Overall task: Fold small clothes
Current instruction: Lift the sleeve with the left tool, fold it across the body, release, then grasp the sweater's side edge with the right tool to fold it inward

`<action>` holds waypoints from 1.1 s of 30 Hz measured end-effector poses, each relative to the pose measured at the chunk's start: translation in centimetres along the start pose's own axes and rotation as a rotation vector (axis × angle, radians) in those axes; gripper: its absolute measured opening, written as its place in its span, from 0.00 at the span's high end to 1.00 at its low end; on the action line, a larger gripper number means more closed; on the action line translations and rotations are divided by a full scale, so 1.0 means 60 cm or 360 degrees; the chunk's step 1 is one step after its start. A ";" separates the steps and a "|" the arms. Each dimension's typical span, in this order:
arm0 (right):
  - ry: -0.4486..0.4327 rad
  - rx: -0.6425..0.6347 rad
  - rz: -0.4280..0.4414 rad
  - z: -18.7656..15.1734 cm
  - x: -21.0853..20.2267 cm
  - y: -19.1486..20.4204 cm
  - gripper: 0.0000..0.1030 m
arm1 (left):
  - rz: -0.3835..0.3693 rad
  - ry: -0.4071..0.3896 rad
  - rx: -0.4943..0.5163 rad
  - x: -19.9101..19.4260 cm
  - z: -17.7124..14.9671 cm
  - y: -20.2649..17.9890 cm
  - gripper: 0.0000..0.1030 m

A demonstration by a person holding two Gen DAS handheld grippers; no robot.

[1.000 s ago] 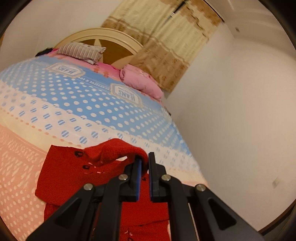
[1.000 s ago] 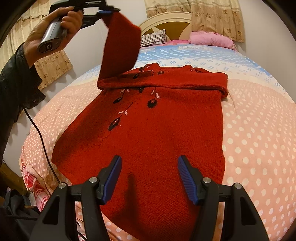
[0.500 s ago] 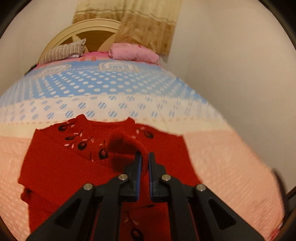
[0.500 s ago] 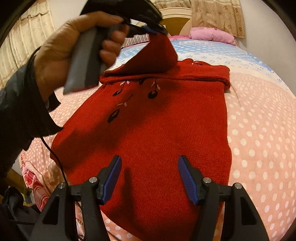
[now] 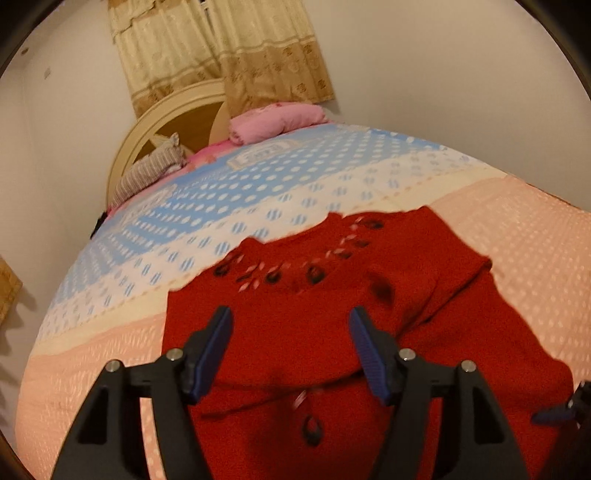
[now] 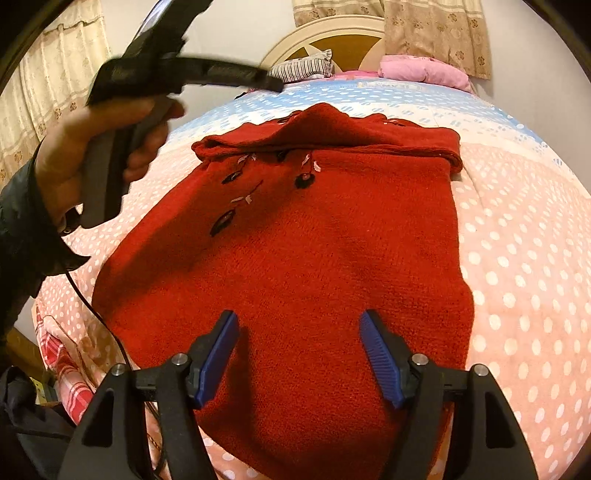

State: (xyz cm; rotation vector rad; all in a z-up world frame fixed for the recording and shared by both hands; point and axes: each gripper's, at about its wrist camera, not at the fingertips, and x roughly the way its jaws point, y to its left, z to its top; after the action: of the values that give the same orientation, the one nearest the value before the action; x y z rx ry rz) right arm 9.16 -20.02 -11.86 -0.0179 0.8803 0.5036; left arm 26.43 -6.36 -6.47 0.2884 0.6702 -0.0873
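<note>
A small red knit sweater [image 6: 314,251] with dark flower embroidery lies flat on the bed, both sleeves folded across its upper part. It also shows in the left wrist view [image 5: 295,317]. My left gripper [image 5: 290,332] is open and empty, hovering above the folded sleeves; in the right wrist view it appears blurred, held by a hand at upper left [image 6: 177,70]. My right gripper [image 6: 299,350] is open and empty, just above the sweater's hem.
The bed [image 6: 524,258] has a pink, white and blue dotted cover. A striped pillow [image 6: 303,68] and a pink pillow [image 6: 421,72] lie by the headboard [image 6: 332,33]. A wall runs along the bed's right side. A cable [image 6: 88,306] hangs at the left edge.
My left gripper carried the sleeve down across the sweater, opened and let it go; the sleeve now lies folded over the chest. The right gripper stayed put.
</note>
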 end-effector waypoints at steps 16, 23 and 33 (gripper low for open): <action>-0.0090 0.0044 -0.0156 0.105 -0.077 -0.071 0.31 | 0.0187 0.0291 -0.0262 0.079 -0.139 0.139 0.25; -0.0109 0.0111 -0.0133 0.235 -0.032 -0.094 0.31 | 0.0164 0.0236 -0.0522 0.075 -0.152 0.186 0.25; 0.0000 0.0154 -0.0139 0.368 0.134 -0.040 0.31 | 0.0100 0.0136 -0.0652 0.034 -0.131 0.203 0.24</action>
State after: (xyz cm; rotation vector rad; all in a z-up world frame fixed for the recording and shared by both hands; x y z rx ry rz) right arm 30.64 -13.95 -4.04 0.0317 0.8988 0.3790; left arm 25.42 7.60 -10.73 -0.0815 0.7463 0.1230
